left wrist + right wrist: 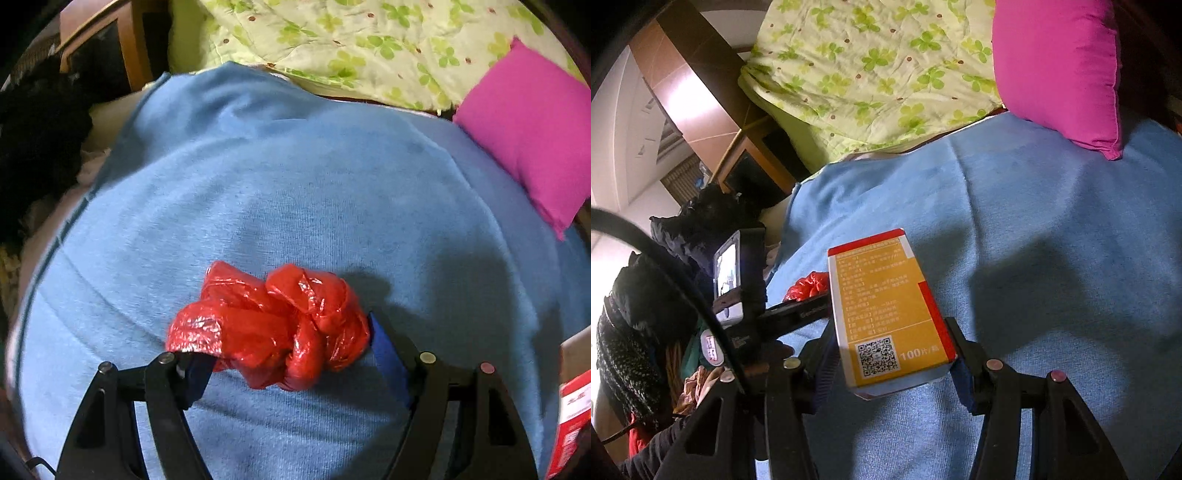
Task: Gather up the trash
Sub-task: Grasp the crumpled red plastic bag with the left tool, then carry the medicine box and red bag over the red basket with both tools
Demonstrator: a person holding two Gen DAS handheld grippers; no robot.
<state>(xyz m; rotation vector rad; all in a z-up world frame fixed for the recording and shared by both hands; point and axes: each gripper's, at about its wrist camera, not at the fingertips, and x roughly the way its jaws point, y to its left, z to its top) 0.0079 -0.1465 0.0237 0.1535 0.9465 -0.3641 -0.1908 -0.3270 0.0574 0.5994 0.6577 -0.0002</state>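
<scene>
A crumpled red plastic bag (273,325) sits between the blue pads of my left gripper (291,354), which is shut on it a little above the blue blanket (295,177). In the right wrist view, my right gripper (894,363) is shut on an orange box (882,310) with red edges and a QR code, held over the same blanket (1052,258). The box's corner (569,424) shows at the right edge of the left wrist view. The red bag (807,286) and the left gripper's body with its small screen (727,273) appear to the left of the box.
A pink pillow (532,136) lies at the blanket's far right, and a green clover-print quilt (351,40) is bunched behind it. Dark clothing (37,140) is piled off the blanket's left side, in front of wooden furniture (122,40).
</scene>
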